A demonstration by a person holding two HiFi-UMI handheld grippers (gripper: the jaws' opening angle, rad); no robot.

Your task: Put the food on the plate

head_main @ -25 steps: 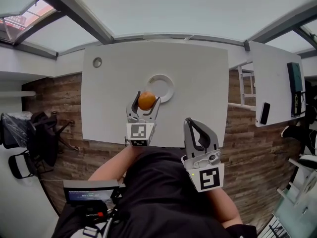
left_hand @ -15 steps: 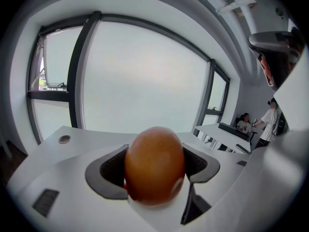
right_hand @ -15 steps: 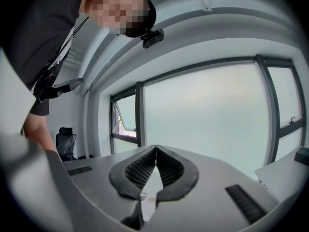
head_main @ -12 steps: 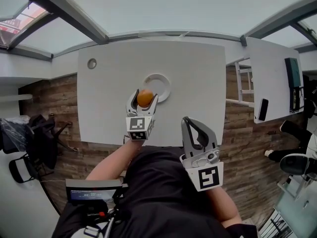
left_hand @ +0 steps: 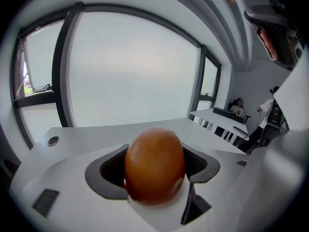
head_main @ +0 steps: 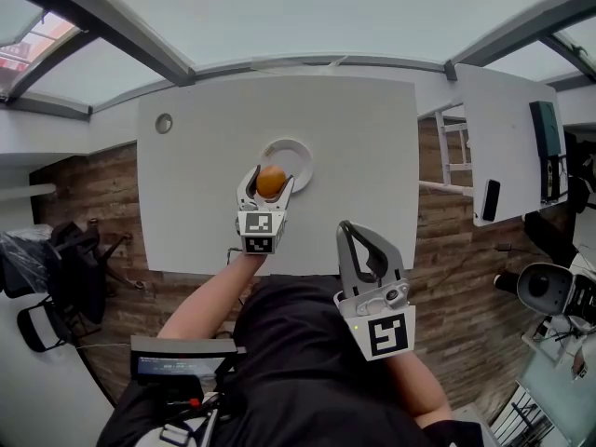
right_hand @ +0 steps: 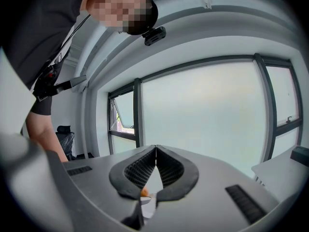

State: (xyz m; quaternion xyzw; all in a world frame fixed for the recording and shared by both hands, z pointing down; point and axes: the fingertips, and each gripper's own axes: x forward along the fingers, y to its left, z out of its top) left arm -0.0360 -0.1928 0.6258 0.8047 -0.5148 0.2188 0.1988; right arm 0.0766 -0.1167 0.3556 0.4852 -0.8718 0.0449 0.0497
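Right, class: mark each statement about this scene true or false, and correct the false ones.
1. The left gripper holds the orange food. True.
2. The right gripper is open. False: its jaws are together, with nothing between them.
3. The food lies on the plate. False: it is in the left gripper's jaws.
4. The plate sits on the white table. True.

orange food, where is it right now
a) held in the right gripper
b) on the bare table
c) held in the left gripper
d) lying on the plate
C: the left gripper is shut on the orange food, while the right gripper is shut with nothing in it.
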